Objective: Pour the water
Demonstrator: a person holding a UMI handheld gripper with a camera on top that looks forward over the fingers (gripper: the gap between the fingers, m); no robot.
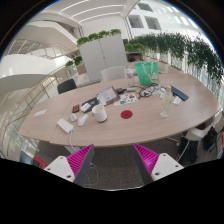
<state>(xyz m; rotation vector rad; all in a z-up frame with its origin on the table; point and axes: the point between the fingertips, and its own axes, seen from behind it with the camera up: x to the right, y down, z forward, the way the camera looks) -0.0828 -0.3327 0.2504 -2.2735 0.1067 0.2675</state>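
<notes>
The things for pouring stand far ahead of the tongs (108, 160), on the big wooden desk (150, 122). A green bottle (147, 73) stands upright near the far edge of the desk, a little to the right of the line that runs forward between the two fingers. It looks like the likely water vessel, but I cannot be sure from here. A white cup (100, 113) stands nearer, slightly left of that line, beside a red round coaster (127, 115). The bottle's long axis is vertical, so I judge the tongs must travel forward over the desk and come at it from the side.

The tongs are wide open and hold nothing; the pink pads (80, 158) face each other with only desk edge and floor between them. All the things are well apart from the fingers.

Other items lie around the bottle: papers (85, 104), a dark small device, a clear glass. No brand, label or writing can be read at this distance. Chairs stand around the desk, and green plants (175, 45) grow behind it.
</notes>
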